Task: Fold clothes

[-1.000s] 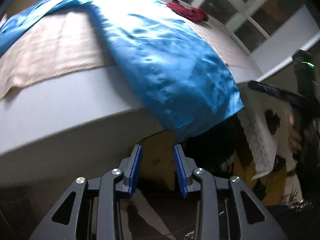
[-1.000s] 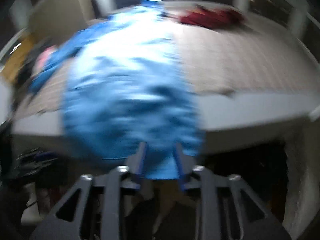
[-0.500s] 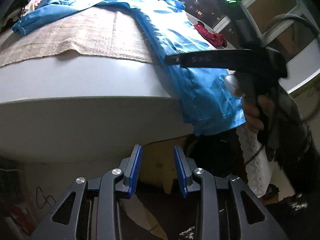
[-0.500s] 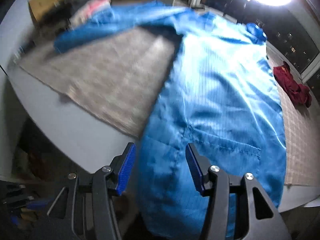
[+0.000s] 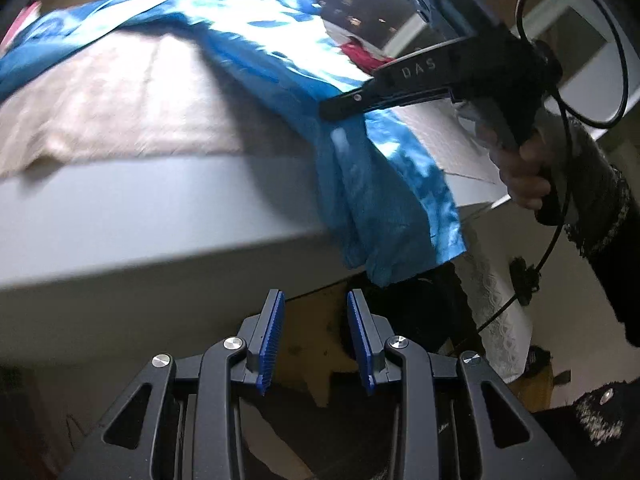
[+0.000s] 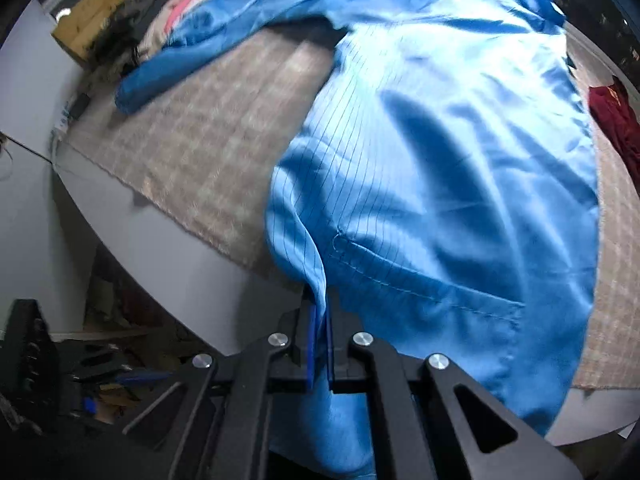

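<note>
The blue coat [image 6: 440,152] lies spread over the beige cloth [image 6: 208,136] on the grey tabletop [image 6: 172,256], its hem hanging off the near edge and one long sleeve [image 6: 200,44] thrown out toward the far left. Half a second ago my right gripper [image 6: 319,344] stood with its jaws apart just short of that hem; now they are clenched on the coat's left front edge, a ridge of fabric rising out from between the blue pads. I read that as the first grasp made, so the fold can start once the other side is taken. From the left wrist view I see the right gripper's body [image 5: 440,76] over the cloth, the person's hand [image 5: 520,168] on its handle, where a moment ago it sat lower against the hanging hem. My left gripper [image 5: 316,340] hangs below the tabletop edge, jaws released and holding nothing, well apart from the coat's hem [image 5: 396,216]; it has hardly shifted.

Counting: one tabletop, one beige cloth, one blue coat, one dark red garment [image 6: 616,120] at the far right, one loose pile of pink and white clothes [image 6: 176,12] at the far left, two grippers.
</note>
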Available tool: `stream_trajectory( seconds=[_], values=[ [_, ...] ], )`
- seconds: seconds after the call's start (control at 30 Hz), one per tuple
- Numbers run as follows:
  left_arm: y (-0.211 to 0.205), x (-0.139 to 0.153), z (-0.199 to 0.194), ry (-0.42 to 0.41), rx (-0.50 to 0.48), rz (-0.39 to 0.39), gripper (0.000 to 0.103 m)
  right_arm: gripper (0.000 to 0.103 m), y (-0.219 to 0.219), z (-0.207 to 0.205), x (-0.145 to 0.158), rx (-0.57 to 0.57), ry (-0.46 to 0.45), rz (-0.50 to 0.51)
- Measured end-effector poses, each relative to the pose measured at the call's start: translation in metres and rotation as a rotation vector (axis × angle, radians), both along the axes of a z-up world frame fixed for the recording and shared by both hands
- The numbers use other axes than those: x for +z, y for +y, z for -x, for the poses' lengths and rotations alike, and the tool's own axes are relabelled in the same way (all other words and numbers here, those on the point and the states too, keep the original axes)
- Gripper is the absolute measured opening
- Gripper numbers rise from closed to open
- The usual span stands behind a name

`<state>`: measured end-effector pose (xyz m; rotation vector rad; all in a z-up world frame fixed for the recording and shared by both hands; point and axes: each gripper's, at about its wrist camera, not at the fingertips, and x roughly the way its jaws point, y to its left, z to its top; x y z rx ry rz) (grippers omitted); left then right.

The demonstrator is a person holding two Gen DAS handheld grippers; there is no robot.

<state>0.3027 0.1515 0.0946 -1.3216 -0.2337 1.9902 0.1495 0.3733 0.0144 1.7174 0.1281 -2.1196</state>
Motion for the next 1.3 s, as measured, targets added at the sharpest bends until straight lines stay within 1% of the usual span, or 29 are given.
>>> stream_trajectory(
  seconds=[0.07, 0.13, 0.2, 0.3, 0.37, 0.47, 0.6, 0.63, 0.73, 0.8, 0.87, 0.9, 0.93, 0.97, 1.0, 1.03, 1.07, 1.1, 1.13, 1.17, 1.2, 1.23, 1.27, 1.3],
  values=[
    [0.013, 0.005, 0.012, 0.008, -0.039, -0.015, 0.033, 0.004, 0.012, 0.005, 0.004, -0.004, 0.002, 0.027],
    [0.025, 0.007, 0.025, 0.006, -0.079, -0.034, 0.039, 0.004, 0.021, 0.008, 0.01, -0.018, -0.002, 0.057],
    [0.038, 0.008, 0.038, 0.0, -0.119, -0.053, 0.041, 0.004, 0.028, 0.013, 0.016, -0.025, 0.003, 0.074],
    [0.056, 0.008, 0.055, -0.002, -0.153, -0.042, 0.05, 0.004, 0.034, 0.019, 0.02, -0.027, 0.009, 0.092],
    [0.063, 0.008, 0.066, -0.012, -0.175, -0.051, 0.051, 0.004, 0.038, 0.02, 0.021, -0.024, 0.014, 0.097],
    [0.061, 0.014, 0.077, -0.017, -0.184, -0.053, 0.053, 0.004, 0.04, 0.023, 0.022, -0.02, 0.015, 0.098],
    [0.046, 0.023, 0.088, -0.035, -0.184, -0.091, 0.07, 0.004, 0.041, 0.025, 0.018, -0.008, 0.019, 0.083],
    [0.044, 0.021, 0.09, -0.044, -0.199, -0.094, 0.074, 0.004, 0.041, 0.025, 0.017, -0.006, 0.018, 0.086],
    [0.058, 0.01, 0.098, -0.081, -0.238, -0.053, 0.074, 0.004, 0.042, 0.027, 0.015, -0.004, 0.017, 0.097],
    [0.072, 0.002, 0.101, -0.109, -0.273, -0.044, 0.074, 0.004, 0.041, 0.028, 0.013, -0.003, 0.013, 0.112],
    [0.083, -0.006, 0.104, -0.141, -0.299, -0.056, 0.071, 0.004, 0.039, 0.027, 0.013, 0.004, 0.012, 0.133],
    [0.086, -0.009, 0.105, -0.159, -0.307, -0.07, 0.062, 0.004, 0.038, 0.026, 0.013, 0.007, 0.014, 0.143],
    [0.085, -0.013, 0.105, -0.185, -0.308, -0.089, 0.042, 0.004, 0.037, 0.025, 0.013, 0.011, 0.016, 0.153],
    [0.084, -0.015, 0.105, -0.21, -0.309, -0.109, 0.032, 0.004, 0.036, 0.024, 0.012, 0.012, 0.016, 0.163],
    [0.081, -0.014, 0.102, -0.225, -0.311, -0.128, 0.019, 0.004, 0.036, 0.023, 0.012, 0.007, 0.015, 0.174],
    [0.078, -0.011, 0.097, -0.218, -0.307, -0.136, 0.013, 0.004, 0.036, 0.021, 0.011, 0.003, 0.013, 0.19],
    [0.074, -0.006, 0.09, -0.209, -0.301, -0.129, 0.011, 0.004, 0.037, 0.018, 0.011, -0.002, 0.009, 0.214],
    [0.069, -0.001, 0.083, -0.204, -0.296, -0.107, 0.008, 0.006, 0.039, 0.015, 0.012, -0.009, 0.005, 0.243],
    [0.064, 0.003, 0.075, -0.199, -0.288, -0.083, 0.007, 0.007, 0.042, 0.009, 0.015, -0.018, 0.003, 0.282],
    [0.059, 0.008, 0.068, -0.194, -0.273, -0.061, 0.006, 0.011, 0.049, 0.001, 0.02, -0.034, 0.013, 0.325],
    [0.052, 0.013, 0.061, -0.189, -0.255, -0.049, 0.006, 0.026, 0.06, -0.009, 0.027, -0.059, 0.045, 0.374],
    [0.046, 0.016, 0.056, -0.188, -0.237, -0.039, 0.006, 0.037, 0.074, -0.019, 0.031, -0.099, 0.079, 0.411],
    [0.042, 0.014, 0.052, -0.197, -0.218, -0.034, 0.006, 0.055, 0.092, -0.029, 0.03, -0.162, 0.118, 0.431],
    [0.037, 0.012, 0.049, -0.205, -0.199, -0.028, 0.006, 0.057, 0.11, -0.038, 0.029, -0.225, 0.157, 0.45]
  ],
)
